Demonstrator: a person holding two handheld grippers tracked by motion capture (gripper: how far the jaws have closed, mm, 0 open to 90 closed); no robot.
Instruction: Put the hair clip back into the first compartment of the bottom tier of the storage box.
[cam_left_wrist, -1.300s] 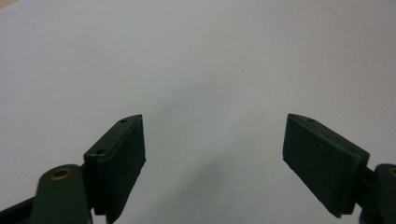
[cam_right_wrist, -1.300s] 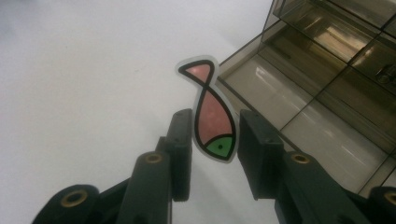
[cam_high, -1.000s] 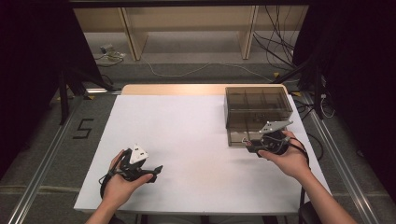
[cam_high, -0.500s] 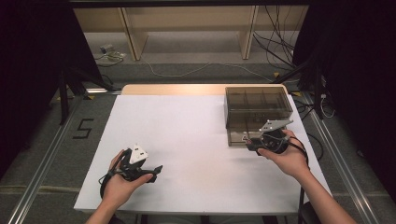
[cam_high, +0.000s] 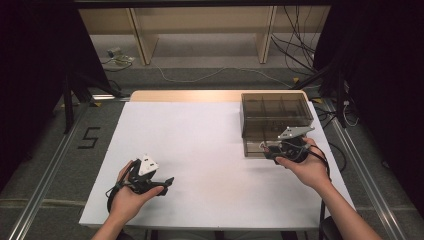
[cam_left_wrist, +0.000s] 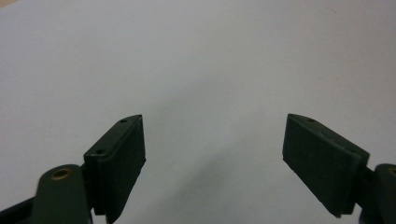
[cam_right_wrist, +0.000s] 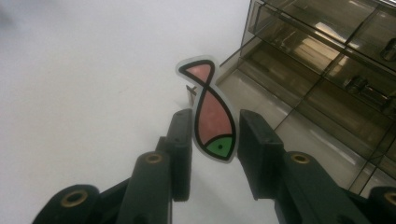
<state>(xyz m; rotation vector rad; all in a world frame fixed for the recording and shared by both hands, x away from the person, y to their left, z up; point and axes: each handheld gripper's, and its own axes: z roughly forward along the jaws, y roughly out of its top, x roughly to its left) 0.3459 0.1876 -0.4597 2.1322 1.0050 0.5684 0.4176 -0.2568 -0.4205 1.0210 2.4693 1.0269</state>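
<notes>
While both hands rest, this is how things sit around the smoky see-through plastic drawer box:
Fish: a flat pink fish-shaped piece with a black outline and a green head stands between the jaws of the right gripper, just in front of the box's low open drawer.
Right gripper: its jaws sit on both sides of the fish and seem to pinch it; its hand is just in front of the box.
Left gripper: jaws wide apart, holding nothing, well away from the box over the white desk.
</notes>
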